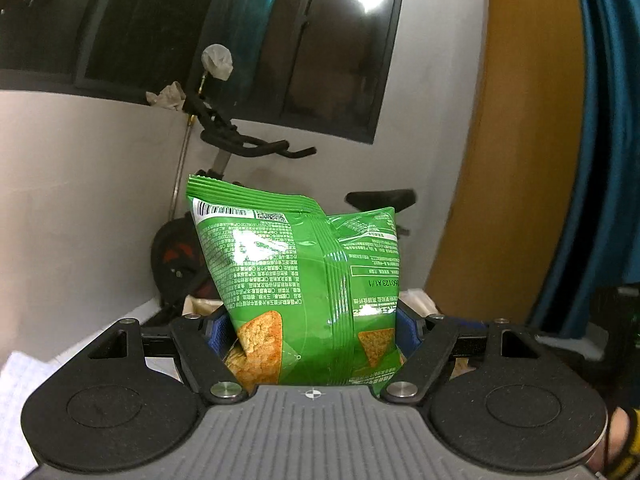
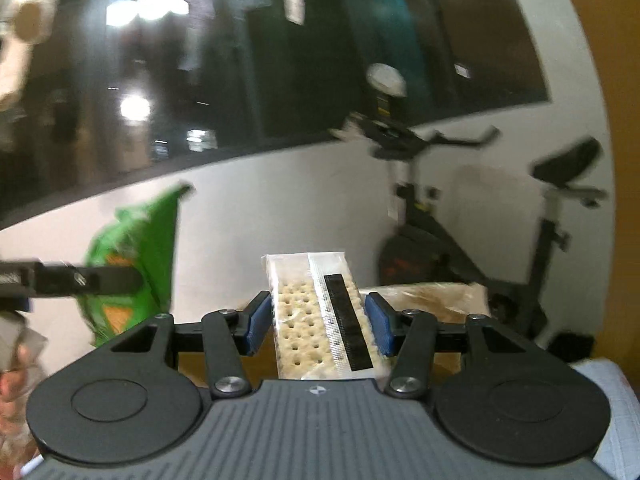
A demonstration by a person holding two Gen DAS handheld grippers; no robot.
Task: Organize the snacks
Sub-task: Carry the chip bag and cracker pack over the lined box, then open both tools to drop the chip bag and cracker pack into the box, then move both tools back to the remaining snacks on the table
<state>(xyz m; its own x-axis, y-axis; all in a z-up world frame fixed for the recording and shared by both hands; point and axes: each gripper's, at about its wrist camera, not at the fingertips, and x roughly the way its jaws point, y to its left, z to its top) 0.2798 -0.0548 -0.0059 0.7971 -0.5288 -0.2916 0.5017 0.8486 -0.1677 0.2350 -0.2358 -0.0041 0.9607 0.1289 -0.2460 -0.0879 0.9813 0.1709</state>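
While both snacks are aloft:
Chip bag [image 1: 296,280]: puffy, light, crushable; left tongs [image 1: 310,332] pinch its lower sides.
Cracker pack [image 2: 324,320]: stiff, brittle; right tongs [image 2: 318,324] seemingly clamp its long edges, though blurred.
Behind: exercise bike [image 2: 480,240], wall.

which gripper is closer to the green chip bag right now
Left. The left gripper is clamped on the green chip bag. The right gripper holds a cracker pack, off to the bag's right.
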